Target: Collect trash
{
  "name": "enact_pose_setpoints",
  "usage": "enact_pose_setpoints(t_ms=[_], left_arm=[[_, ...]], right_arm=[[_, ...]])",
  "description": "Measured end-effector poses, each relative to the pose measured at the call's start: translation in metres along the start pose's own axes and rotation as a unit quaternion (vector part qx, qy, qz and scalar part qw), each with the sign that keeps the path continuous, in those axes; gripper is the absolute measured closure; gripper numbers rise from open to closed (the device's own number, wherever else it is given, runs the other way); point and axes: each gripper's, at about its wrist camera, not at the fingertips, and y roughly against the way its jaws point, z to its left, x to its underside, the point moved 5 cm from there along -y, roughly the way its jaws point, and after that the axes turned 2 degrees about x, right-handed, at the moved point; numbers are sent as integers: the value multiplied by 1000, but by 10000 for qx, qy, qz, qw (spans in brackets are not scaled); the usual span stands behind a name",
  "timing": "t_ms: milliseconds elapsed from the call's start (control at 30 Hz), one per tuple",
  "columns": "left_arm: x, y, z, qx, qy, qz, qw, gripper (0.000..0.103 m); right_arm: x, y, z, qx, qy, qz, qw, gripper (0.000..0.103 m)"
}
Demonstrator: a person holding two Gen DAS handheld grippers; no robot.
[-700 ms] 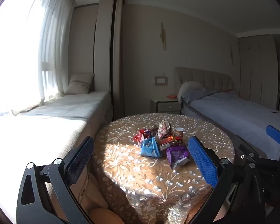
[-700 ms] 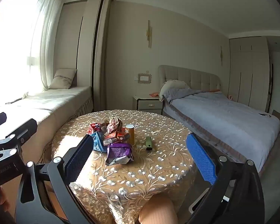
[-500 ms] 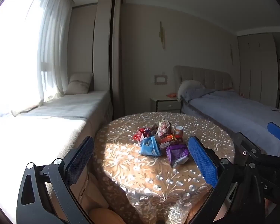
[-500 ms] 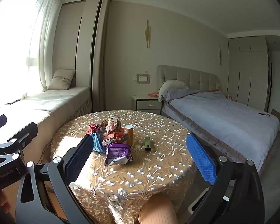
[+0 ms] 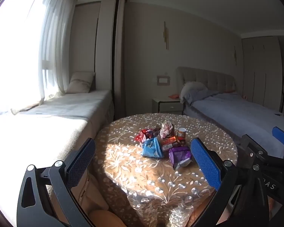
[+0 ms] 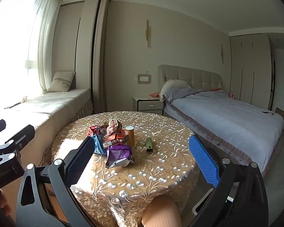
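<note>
**Both grippers wide apart over the trash table**

Short of the round table, the right gripper hangs with its jaws spread wide and nothing between them; the left gripper is likewise spread and empty. Beyond them, a heap of wrappers sits mid-table (purple packet nearest, blue bag beside it). An orange can stands upright just right of the heap, a green lighter lying apart. A bed stands behind.

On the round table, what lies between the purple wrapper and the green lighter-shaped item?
Nothing: in the right wrist view, only bare embroidered tablecloth separates the crumpled purple wrapper from the small green item; the orange cylindrical can stands behind that gap.
</note>
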Motion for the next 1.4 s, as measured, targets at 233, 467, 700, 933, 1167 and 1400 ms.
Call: enact_pose_setpoints(t_ms=[233, 467, 700, 933, 1167, 1400], left_arm=[[2, 1, 2, 354, 208, -26, 9992, 4], [1, 0, 1, 195, 82, -21, 9998, 4], [0, 1, 0, 206, 69, -71, 9997, 5], [0, 2, 0, 160, -7, -59, 9999, 4], [-1, 2, 0, 141, -21, -51, 9999, 4], [-1, 3, -1, 133, -32, -61, 9999, 4]], right_arm=[[0, 1, 0, -37, -16, 0, 10000, 4], [-2, 3, 1, -45, -20, -59, 10000, 4], [-4, 5, 0, -50, -33, -103, 9999, 4], [-3, 3, 4, -64, 29, -65, 10000, 4], [-4, 3, 3, -62, 31, -61, 10000, 4], [-5, 2, 3, -85, 33, -44, 9999, 4]])
